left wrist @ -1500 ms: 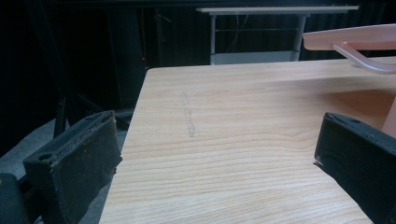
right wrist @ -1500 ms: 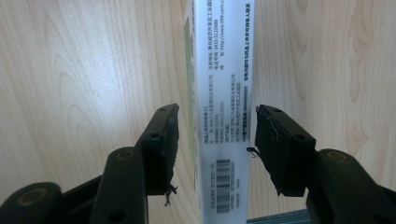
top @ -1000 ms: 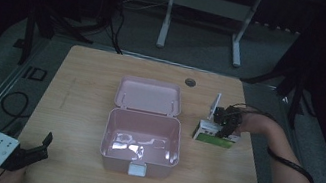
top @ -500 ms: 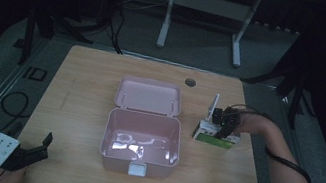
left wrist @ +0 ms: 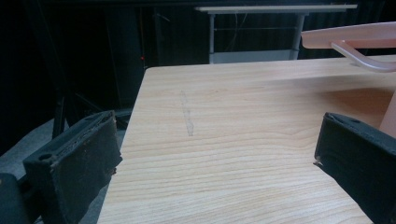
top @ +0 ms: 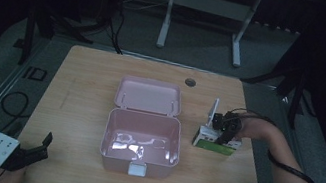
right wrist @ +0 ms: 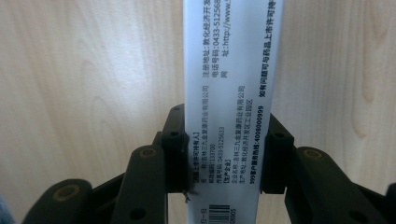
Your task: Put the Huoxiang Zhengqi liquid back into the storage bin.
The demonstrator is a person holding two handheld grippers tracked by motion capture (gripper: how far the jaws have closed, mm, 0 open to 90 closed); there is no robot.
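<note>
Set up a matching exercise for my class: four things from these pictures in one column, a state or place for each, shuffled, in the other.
1. pink box
2. medicine carton
3. left gripper
4. right gripper

A. jaws open over the table's near left corner
B. lid open, mid-table
C. shut on the carton
D. right of the box, white and green

Pairs: 1-B, 2-D, 3-A, 4-C

I see the rectangular pink plastic box (top: 141, 141) near the middle of the light wooden table (top: 85, 88), its hinged lid (top: 149, 95) lying open behind it. Just right of the box sits the white and green printed carton (top: 215, 142), with my right gripper (top: 225, 133) over it, jaws closed against its two sides. My left gripper (top: 25, 153) is at the table's near left corner, well apart from the box, jaws spread.
</note>
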